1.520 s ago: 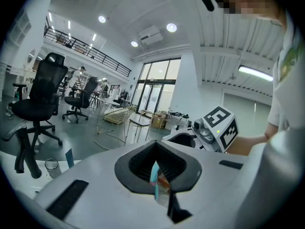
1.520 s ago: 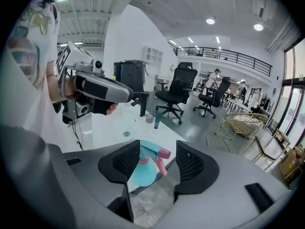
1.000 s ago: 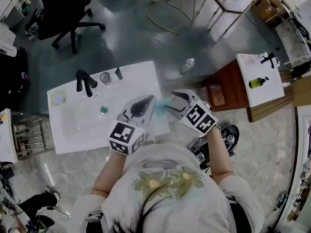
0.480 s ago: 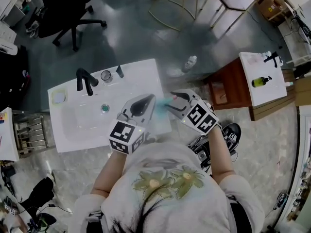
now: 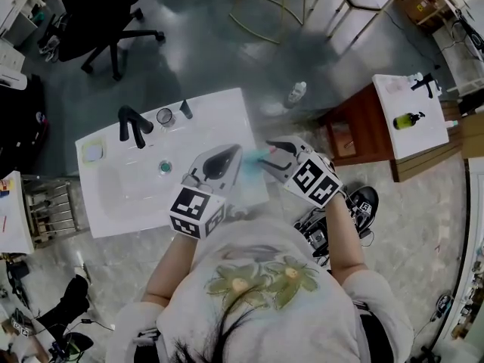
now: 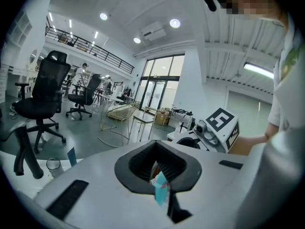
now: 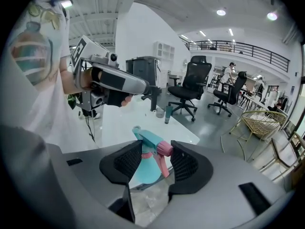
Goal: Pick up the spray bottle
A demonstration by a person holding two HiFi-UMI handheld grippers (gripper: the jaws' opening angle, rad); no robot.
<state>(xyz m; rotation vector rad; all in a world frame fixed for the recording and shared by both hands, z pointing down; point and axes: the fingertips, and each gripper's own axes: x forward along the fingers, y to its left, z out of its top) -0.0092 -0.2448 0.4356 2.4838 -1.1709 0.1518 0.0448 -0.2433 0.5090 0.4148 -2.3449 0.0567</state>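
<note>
The teal spray bottle (image 7: 147,163) with a pink trigger and nozzle stands at the near right edge of the white sink counter (image 5: 113,195). My right gripper (image 7: 153,156) has its jaws on either side of the spray head, the pink nozzle against the right pad, shut on it. From the head view the bottle (image 5: 248,169) shows between the two grippers, with the right gripper (image 5: 266,156) at its right. My left gripper (image 5: 227,157) hovers just left of the bottle with its jaws shut and nothing held; a teal sliver of the bottle (image 6: 160,187) shows through their slit.
A black faucet (image 5: 132,125), a glass cup (image 5: 164,117) and a drain (image 5: 164,168) are on the counter. A wooden side table (image 5: 363,134) and a white table (image 5: 412,97) stand at the right. A plastic bottle (image 5: 296,92) lies on the floor; a black office chair (image 5: 98,13) is behind.
Both grippers and the bottle keep their places; only the head view has drifted slightly.
</note>
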